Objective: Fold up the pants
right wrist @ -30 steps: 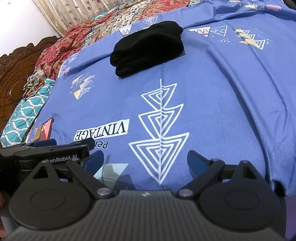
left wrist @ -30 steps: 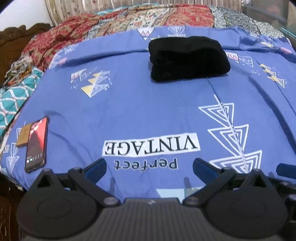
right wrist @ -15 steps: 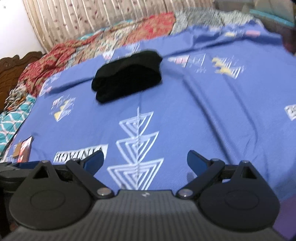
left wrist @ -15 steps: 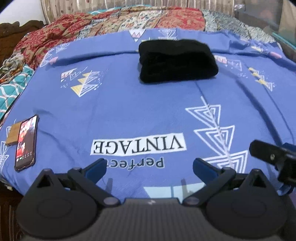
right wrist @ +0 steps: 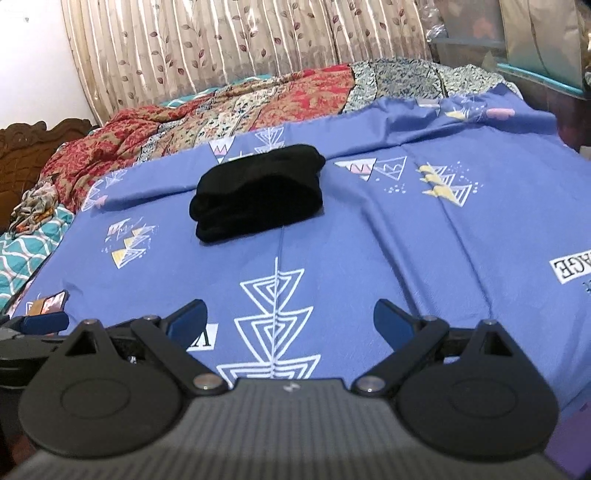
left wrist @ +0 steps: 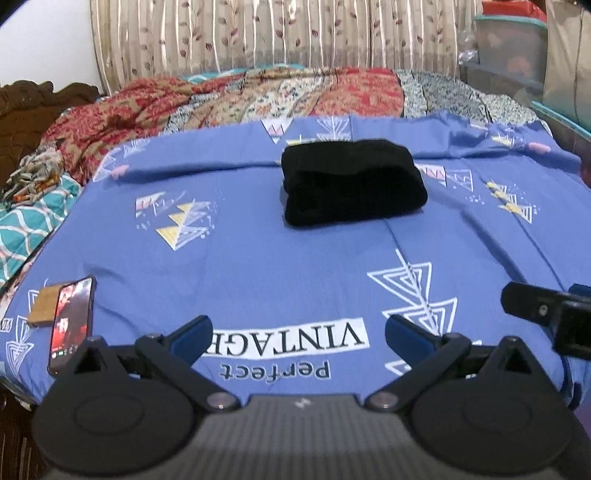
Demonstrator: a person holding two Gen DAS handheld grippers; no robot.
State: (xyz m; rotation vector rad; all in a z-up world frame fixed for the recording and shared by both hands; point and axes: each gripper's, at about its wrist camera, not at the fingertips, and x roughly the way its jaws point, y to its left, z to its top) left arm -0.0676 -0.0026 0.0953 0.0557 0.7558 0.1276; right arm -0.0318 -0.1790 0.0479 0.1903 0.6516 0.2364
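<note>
The left gripper (left wrist: 298,330) hangs low over the near edge of the bed, its two blue-tipped fingers (left wrist: 192,338) spread wide with nothing between them. The right gripper (right wrist: 290,321) is just beside it, also low over the near edge, its two fingers (right wrist: 391,323) equally wide and empty. Both are above a blue sheet (left wrist: 277,258) printed with triangles and the words "Perfect VINTAGE". One phone (left wrist: 70,325) lies on the sheet to the left, touching one small brown card (left wrist: 44,305). The pants (left wrist: 351,186), one black bundle folded into a thick block, rest on the sheet well apart from both grippers, toward the far side. Behind them lies one red patterned quilt (left wrist: 229,98), then a curtain (left wrist: 277,33).
</note>
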